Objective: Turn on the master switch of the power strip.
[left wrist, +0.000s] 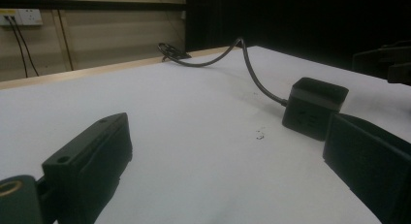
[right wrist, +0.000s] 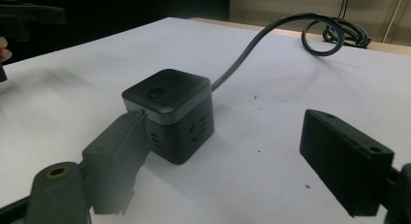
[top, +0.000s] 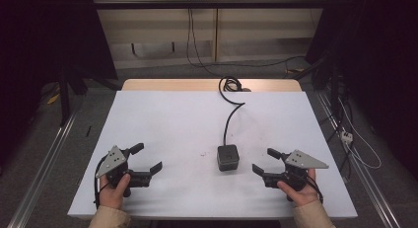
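Socket cube sits on the white tabletop, cord trailing away. Right gripper, fingers spread and empty, lies just beside it; left gripper, also spread, sits farther off.

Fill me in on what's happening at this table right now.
A person sits at a white table with a two-jaw gripper in each hand. Between them stands a black cube-shaped power socket whose cable runs to the far edge. The right gripper is the nearer one, its jaws open and pointed at the cube but not touching it. The left gripper is also open, farther off. Nothing is held yet.
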Tool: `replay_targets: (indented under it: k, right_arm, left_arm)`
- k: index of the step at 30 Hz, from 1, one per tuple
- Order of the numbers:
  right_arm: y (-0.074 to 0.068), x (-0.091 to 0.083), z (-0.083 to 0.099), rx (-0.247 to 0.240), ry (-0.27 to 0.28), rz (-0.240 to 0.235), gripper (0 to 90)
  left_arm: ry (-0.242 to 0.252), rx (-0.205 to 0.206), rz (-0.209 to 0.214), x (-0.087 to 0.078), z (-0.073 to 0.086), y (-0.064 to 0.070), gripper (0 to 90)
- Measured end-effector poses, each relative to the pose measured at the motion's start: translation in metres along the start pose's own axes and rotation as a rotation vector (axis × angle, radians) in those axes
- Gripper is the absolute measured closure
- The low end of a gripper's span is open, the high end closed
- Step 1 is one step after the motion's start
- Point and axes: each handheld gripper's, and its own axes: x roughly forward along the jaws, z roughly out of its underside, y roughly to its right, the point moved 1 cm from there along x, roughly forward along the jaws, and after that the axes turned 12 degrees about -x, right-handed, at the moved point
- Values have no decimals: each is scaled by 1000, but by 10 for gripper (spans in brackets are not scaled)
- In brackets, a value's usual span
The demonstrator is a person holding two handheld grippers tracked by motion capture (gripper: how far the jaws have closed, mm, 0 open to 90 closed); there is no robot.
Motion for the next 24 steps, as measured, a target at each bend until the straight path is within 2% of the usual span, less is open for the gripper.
replay_targets:
  k: [24]
  right_arm:
    - [5,-12,6,1,-7,14,176]
  left_arm:
    - [-4,4,2,1,1,0,32]
